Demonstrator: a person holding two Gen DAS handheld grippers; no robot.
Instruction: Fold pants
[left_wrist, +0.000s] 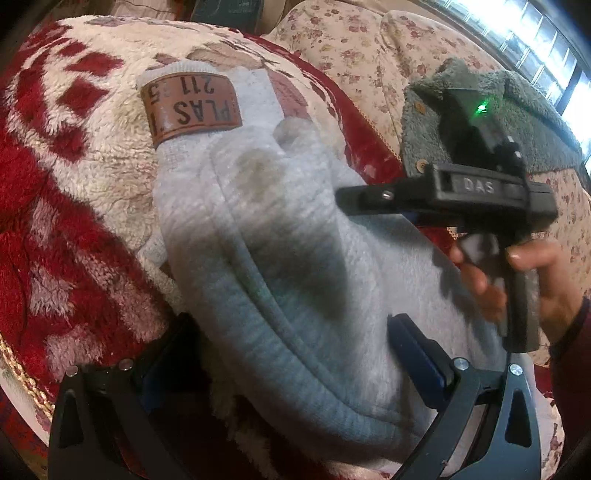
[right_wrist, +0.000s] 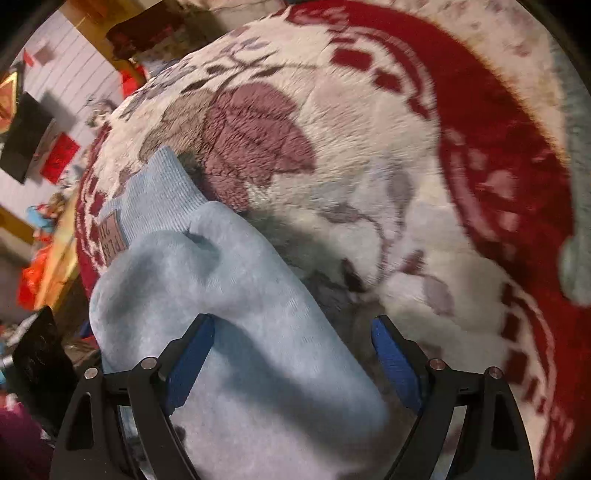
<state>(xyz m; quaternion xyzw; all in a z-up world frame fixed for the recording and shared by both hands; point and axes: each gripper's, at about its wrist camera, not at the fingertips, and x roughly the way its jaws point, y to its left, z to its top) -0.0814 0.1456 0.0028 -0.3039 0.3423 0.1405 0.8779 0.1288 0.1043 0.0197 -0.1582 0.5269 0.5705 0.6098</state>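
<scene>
Pale blue-grey sweatpants (left_wrist: 280, 236) lie bunched on a red and cream fleece blanket (left_wrist: 66, 192). Their ribbed cuff carries a brown leather label (left_wrist: 190, 107). My left gripper (left_wrist: 291, 354) stands wide open low over the pants, with a thick fold of fabric lying between its jaws. A hand (left_wrist: 535, 280) holds my right gripper (left_wrist: 369, 199) above the pants' right side. In the right wrist view the pants (right_wrist: 229, 295) run from the cuff (right_wrist: 159, 188) and label (right_wrist: 112, 236) down under my right gripper (right_wrist: 293, 354). It is open; the right pad (right_wrist: 395, 362) hangs over the blanket (right_wrist: 369, 147).
A floral sofa (left_wrist: 351, 48) rises behind the blanket, with a grey-green fleece garment (left_wrist: 524, 122) draped on it and a bright window (left_wrist: 546, 44) beyond. In the right wrist view, wooden furniture (right_wrist: 59, 254), red wall decorations (right_wrist: 59, 158) and clutter border the blanket's left edge.
</scene>
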